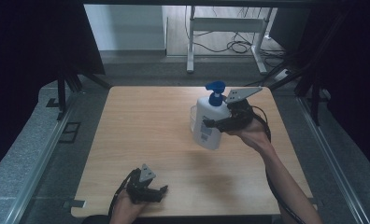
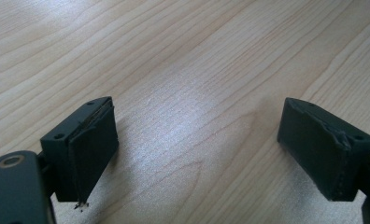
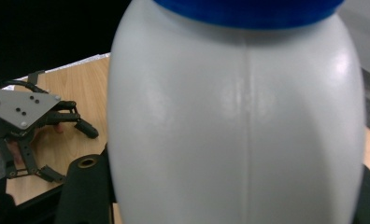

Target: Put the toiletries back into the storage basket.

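A white pump bottle [image 1: 209, 122] with a blue pump head [image 1: 216, 90] and a printed label is at the right middle of the wooden table [image 1: 145, 130], tilted. My right gripper [image 1: 217, 124] is shut on its body from the right side. In the right gripper view the bottle [image 3: 239, 130] looms close and hides the jaws. My left gripper [image 1: 156, 192] rests low near the table's front edge, open, nothing between its fingers [image 2: 92, 142]. It also appears in the right gripper view [image 3: 75, 154], held by a hand.
A clear container [image 1: 193, 117] seems to stand just behind and left of the bottle. Dark curtains flank the table. A white frame [image 1: 225, 28] and cables lie on the floor beyond the far edge.
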The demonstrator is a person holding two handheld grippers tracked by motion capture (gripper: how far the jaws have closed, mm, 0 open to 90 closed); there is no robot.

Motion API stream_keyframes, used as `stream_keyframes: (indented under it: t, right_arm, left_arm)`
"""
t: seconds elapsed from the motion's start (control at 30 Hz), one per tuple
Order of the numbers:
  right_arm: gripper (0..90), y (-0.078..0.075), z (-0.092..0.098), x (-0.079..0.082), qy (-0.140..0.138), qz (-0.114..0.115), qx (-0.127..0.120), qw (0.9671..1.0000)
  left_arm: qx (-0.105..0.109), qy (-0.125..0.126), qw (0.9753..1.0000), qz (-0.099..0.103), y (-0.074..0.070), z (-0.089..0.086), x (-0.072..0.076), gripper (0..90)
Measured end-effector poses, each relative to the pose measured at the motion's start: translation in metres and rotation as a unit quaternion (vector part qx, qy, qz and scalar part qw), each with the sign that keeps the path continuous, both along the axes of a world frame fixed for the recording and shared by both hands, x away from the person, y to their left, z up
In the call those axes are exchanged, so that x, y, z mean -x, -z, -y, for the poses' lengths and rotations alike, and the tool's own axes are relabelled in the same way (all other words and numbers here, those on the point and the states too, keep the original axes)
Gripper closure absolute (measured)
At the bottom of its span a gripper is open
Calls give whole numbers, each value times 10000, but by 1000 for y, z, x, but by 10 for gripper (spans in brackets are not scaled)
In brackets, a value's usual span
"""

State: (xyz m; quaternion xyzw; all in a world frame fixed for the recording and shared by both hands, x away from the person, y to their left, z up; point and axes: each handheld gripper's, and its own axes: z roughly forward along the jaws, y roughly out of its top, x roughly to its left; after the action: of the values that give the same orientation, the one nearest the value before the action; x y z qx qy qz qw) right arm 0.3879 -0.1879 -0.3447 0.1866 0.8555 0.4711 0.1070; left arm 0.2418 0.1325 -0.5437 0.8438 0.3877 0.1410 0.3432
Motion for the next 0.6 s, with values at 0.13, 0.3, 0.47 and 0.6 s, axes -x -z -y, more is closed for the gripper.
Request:
stream_keyframes:
  t: [0.13, 0.3, 0.47, 0.6]
  right_arm:
    - [374, -5, 0, -5, -14, 49, -17, 10000]
    - [375, -12, 0, -20, -62, 144, 25, 9999]
    - [375, -15, 0, -32, -76, 158, 63, 9998]
    - [376, -18, 0, -42, -53, 153, 57, 9999]
  left_arm:
    - [0, -1, 10000, -1, 0, 0, 0, 116]
    - [-1, 0, 10000, 0, 0, 0, 0, 116]
    - [-1, -2, 10000, 1, 0, 0, 0, 116]
    - [4, -14, 10000, -4, 0, 0, 0, 116]
